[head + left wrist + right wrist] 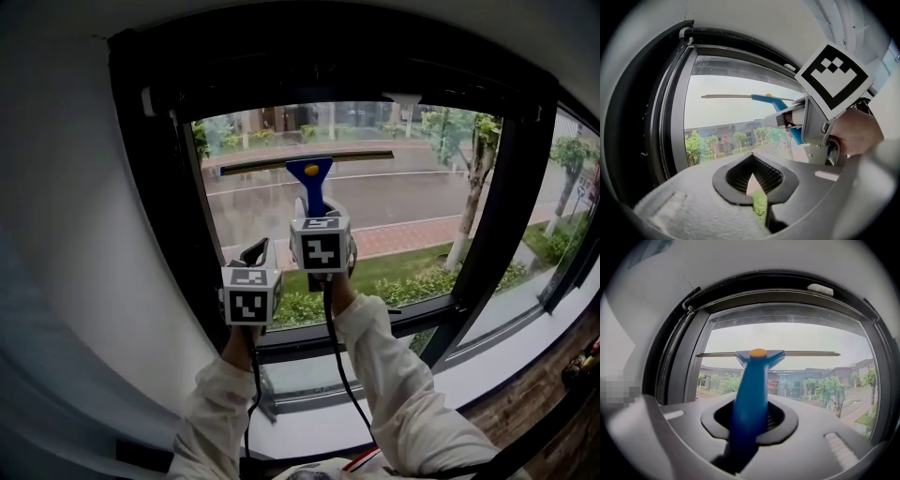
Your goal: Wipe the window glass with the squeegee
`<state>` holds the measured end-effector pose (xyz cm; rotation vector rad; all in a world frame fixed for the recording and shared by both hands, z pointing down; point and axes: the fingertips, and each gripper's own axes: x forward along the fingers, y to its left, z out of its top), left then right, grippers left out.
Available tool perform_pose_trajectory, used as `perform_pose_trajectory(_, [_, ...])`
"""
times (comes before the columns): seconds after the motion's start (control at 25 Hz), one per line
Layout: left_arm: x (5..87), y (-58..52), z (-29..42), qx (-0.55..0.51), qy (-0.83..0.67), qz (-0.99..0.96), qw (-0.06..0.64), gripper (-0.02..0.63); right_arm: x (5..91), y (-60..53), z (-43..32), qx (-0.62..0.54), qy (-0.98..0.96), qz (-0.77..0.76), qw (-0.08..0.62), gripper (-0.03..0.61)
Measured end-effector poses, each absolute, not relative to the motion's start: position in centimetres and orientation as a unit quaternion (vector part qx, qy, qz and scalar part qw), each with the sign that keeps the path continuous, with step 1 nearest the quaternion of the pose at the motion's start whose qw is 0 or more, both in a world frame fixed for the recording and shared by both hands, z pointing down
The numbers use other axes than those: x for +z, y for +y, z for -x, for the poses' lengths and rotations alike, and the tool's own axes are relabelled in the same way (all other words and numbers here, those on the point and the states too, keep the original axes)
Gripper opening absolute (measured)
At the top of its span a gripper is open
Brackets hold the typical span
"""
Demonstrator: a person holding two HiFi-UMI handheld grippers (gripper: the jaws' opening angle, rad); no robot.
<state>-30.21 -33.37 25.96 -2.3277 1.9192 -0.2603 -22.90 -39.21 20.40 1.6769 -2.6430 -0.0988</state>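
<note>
Right gripper view showed us the right gripper (pixel 751 423) clamped on the blue plastic handle of the squeegee (pixel 752 380). The handle filled the notch between its jaws and ran up to an orange dot at the head. From there the long thin blade (pixel 806 353) stretched level to both sides, high on the clear window glass (pixel 797 336) and just below the top rail of the black window frame (pixel 670 376). Whether the blade's edge pressed on the pane we could not tell. Beside that gripper and lower, the left gripper (pixel 754 185) hung with its jaws drawn together, only a sliver of daylight between them and nothing in them. We judged the wipe to be near its start: the blade sat at the top of the pane, and the wide stretch of glass beneath it seemed left to do. No streaks or water told us what was already clean.
</note>
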Motion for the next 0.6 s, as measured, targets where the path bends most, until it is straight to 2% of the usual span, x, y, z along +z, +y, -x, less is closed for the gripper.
perform_pose_trajectory(0.6, [33.2, -33.8, 29.8, -0.113, 0.629, 0.769, 0.011, 0.0, 28.4, -39.5, 22.6, 0.01, -0.849, -0.527, 0.041, 0.072])
